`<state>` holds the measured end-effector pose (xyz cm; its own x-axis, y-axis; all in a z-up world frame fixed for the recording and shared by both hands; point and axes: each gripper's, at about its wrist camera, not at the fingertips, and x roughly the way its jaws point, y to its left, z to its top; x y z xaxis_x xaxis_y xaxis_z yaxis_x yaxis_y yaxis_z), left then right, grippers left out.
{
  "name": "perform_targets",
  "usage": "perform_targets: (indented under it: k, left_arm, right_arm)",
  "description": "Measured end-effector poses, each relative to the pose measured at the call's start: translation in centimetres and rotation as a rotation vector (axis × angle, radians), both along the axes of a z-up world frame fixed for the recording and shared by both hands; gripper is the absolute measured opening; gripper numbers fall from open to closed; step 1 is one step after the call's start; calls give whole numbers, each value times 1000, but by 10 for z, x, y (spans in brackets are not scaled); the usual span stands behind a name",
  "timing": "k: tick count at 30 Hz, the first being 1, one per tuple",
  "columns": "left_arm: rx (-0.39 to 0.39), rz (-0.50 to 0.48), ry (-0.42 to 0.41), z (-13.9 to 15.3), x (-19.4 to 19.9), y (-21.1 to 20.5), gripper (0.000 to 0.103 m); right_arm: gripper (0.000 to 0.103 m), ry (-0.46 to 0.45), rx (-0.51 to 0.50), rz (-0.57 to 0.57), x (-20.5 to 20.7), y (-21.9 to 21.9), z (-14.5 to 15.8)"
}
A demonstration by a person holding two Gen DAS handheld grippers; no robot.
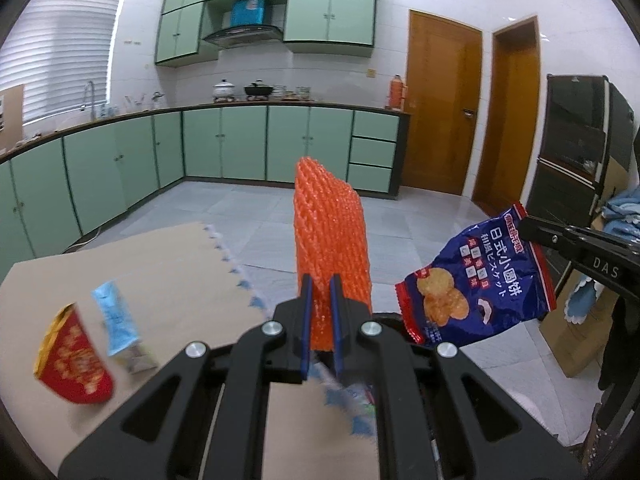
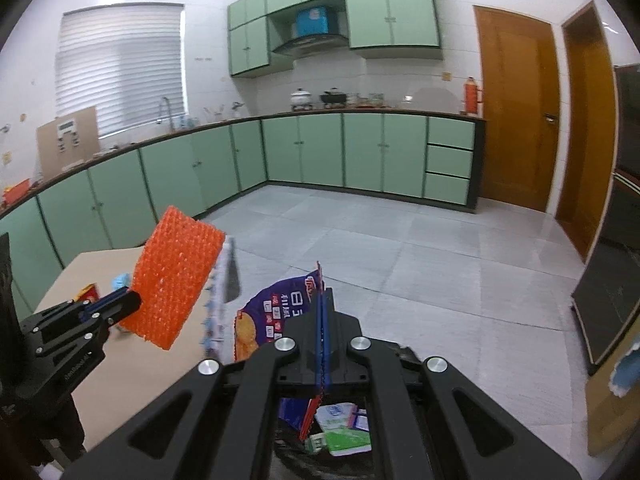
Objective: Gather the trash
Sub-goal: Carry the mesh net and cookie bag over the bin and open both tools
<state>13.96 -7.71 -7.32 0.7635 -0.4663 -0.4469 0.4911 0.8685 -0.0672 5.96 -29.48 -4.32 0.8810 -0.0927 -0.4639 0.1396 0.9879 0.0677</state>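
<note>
Trash in both claws: left claw (image 1: pixel 322 292) pinches the orange foam net (image 1: pixel 330 236), right claw (image 2: pixel 322 312) clamps the blue biscuit wrapper (image 1: pixel 476 280) at 3 o'clock. Thin-edge grips could slip, missing the bin (image 2: pixel 340 432).

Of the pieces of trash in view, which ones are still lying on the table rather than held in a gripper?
Two: the red snack packet and the light blue wrapper beside it. The orange foam net is held by the left gripper, the blue biscuit bag by the right gripper.
</note>
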Motion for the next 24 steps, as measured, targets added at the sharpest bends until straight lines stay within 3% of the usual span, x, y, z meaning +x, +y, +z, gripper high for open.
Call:
perform_targets:
  k: [12, 24]
  left_arm:
    - [8, -94, 28, -26, 22, -79, 7]
    - [80, -121, 161, -76, 59, -121, 11]
  right_arm:
    - [1, 33, 33, -120, 4, -68, -31]
    - [1, 152, 80, -149, 39, -115, -91]
